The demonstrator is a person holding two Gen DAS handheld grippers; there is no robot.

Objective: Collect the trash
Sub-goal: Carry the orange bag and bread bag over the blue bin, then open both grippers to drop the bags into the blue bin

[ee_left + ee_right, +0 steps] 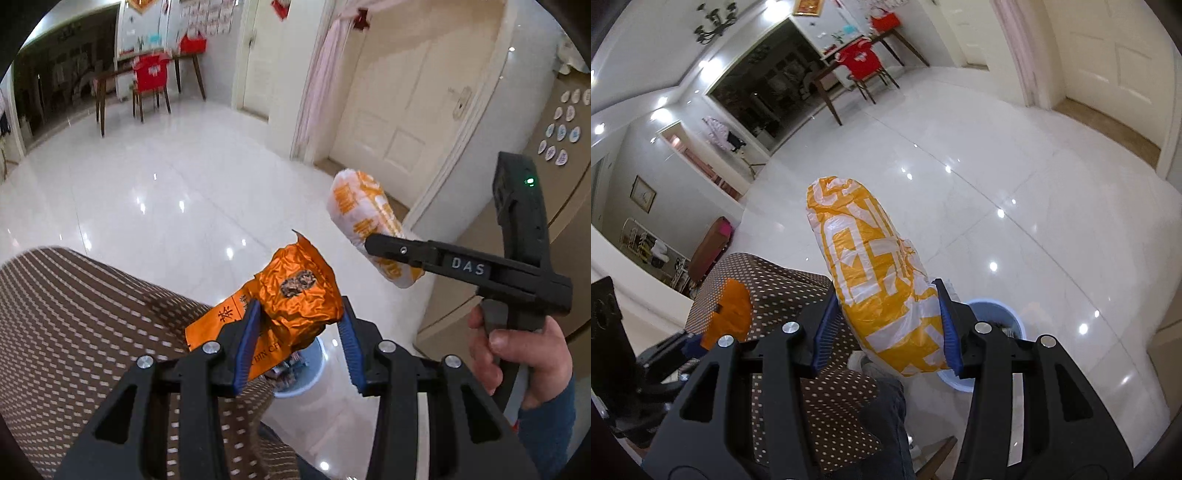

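My left gripper [299, 325] is shut on a crumpled orange foil tea packet [295, 295] and holds it in the air above the floor. My right gripper [886, 321] is shut on a rolled yellow-and-white plastic bag [875, 273]. In the left wrist view the right gripper [373, 242] pinches the same bag [365, 218] to the upper right of the packet. A light blue trash bin [306, 373] with some wrappers inside stands on the floor below the packet. It also shows in the right wrist view [1001, 314], below the bag. The packet [729, 314] shows at left there.
A brown dotted cushion or seat [81, 325] fills the lower left, also in the right wrist view [783, 284]. Glossy white tile floor [166, 192] stretches ahead. A wooden table with a red-covered chair [151, 79] stands far back. A white door [402, 110] is at right.
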